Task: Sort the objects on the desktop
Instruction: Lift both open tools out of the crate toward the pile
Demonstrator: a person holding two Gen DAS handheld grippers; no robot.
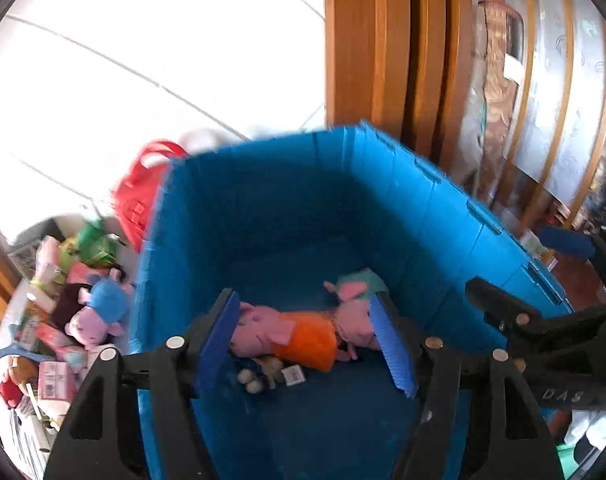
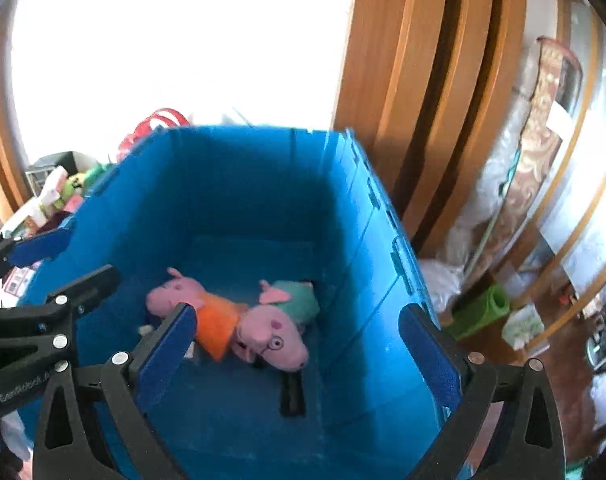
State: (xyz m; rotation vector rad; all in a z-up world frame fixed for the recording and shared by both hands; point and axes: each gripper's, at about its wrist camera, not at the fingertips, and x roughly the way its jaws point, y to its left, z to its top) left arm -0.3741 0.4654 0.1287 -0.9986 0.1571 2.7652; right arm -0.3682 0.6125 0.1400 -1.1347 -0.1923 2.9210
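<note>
I hold my two tongs over a big blue box (image 1: 263, 208). My left tongs (image 1: 307, 340) are apart, and nothing is between the blue pads. My right tongs (image 2: 299, 344) are wide apart too, and they hold nothing.

Down on the floor of the box lie two pink pig toys. One pig wears an orange dress (image 2: 207, 316). The other pig wears a green top and round glasses (image 2: 279, 328). They lie side by side and touch each other. Some small bits, like a white tag (image 1: 294, 374), lie just beside the orange pig.

In my left view, my right tongs (image 1: 543, 276) poke in from the right side, over the rim of the box.

Left of the box is a pile of things on the table. I see one more pink pig with a blue top (image 1: 99, 312), a green toy (image 1: 95, 240) and some little packets (image 1: 55, 384). A red bag (image 1: 143, 192) stands behind the box, at its left corner. The picture is blurry there.
</note>
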